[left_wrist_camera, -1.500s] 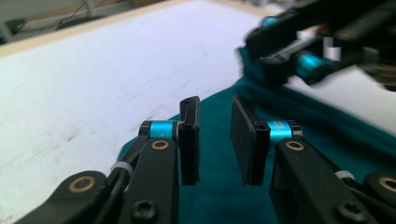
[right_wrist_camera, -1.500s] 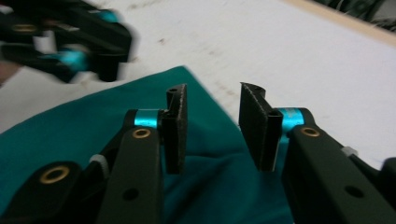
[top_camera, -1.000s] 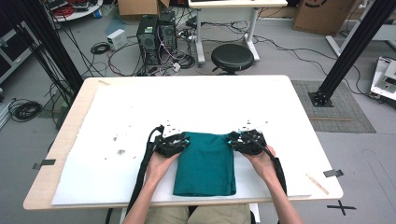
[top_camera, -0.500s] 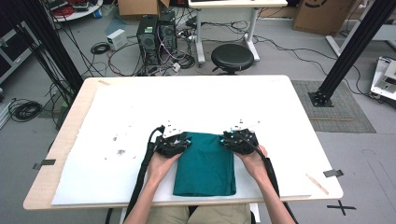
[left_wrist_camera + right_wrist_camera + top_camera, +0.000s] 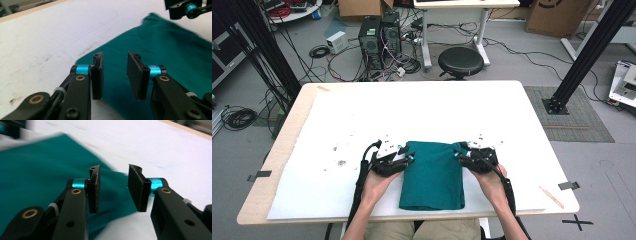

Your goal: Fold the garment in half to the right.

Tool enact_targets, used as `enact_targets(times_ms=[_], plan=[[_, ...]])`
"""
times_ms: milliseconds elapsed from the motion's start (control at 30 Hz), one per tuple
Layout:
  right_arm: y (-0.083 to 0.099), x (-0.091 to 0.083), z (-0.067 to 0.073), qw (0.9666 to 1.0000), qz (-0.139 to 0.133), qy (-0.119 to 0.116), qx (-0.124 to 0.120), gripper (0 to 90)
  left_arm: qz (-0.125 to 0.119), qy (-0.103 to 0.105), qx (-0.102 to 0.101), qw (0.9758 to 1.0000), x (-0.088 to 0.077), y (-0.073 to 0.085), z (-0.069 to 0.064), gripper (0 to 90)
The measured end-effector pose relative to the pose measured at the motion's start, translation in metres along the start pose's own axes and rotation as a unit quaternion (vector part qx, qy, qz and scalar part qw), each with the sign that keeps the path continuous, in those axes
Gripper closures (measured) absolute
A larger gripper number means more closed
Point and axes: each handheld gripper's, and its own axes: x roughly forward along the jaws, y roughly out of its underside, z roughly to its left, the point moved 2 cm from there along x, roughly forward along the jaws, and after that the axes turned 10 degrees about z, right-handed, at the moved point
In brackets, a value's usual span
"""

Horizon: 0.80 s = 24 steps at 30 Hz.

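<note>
Green folded cloth (image 5: 433, 175) lies on the counter (image 5: 422, 115); left hand-held gripper (image 5: 404, 159) at nine o'clock and right hand-held gripper (image 5: 459, 155) at three, jaws just opening, parted, gripping nothing.

Dark teal cloth (image 5: 433, 175) — folded into a neat upright rectangle, laid flat on the white table cover (image 5: 422, 115) at the near middle of the table. Its near short edge is seen just short of the table's front edge; its far edge is slightly rounded at the corners. The surface is smooth, with faint creases — no pattern or print is seen. Blurred at the corner in the right gripper view.
</note>
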Motion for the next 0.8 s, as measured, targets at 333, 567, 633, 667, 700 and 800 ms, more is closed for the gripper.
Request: enact_targets(times_ms=[333, 567, 633, 667, 700, 800], plan=[[0.049, 0.002, 0.048, 0.9942, 0.051, -0.085, -0.04, 68.2, 0.038, 0.046, 0.022, 0.998, -0.004, 0.033, -0.02, 62.1], [0.056, -0.01, 0.032, 0.9965, 0.045, -0.069, -0.016, 64.0, 0.021, 0.047, 0.038, 0.998, -0.02, 0.035, -0.028, 58.6], [0.056, -0.02, 0.04, 0.9961, 0.028, -0.083, -0.012, 62.8, 0.009, 0.07, 0.043, 0.9966, -0.028, 0.037, -0.034, 58.3], [0.055, -0.023, 0.043, 0.9956, 0.02, -0.09, -0.013, 62.7, 0.011, 0.085, 0.051, 0.995, -0.03, 0.039, -0.039, 58.4], [0.055, -0.027, 0.049, 0.9945, 0.012, -0.102, -0.02, 62.7, 0.015, 0.096, 0.058, 0.9935, -0.031, 0.04, -0.043, 58.6], [0.056, -0.026, 0.062, 0.9924, 0.015, -0.117, -0.035, 63.2, 0.048, 0.107, 0.079, 0.9899, -0.027, 0.046, -0.052, 60.7]])
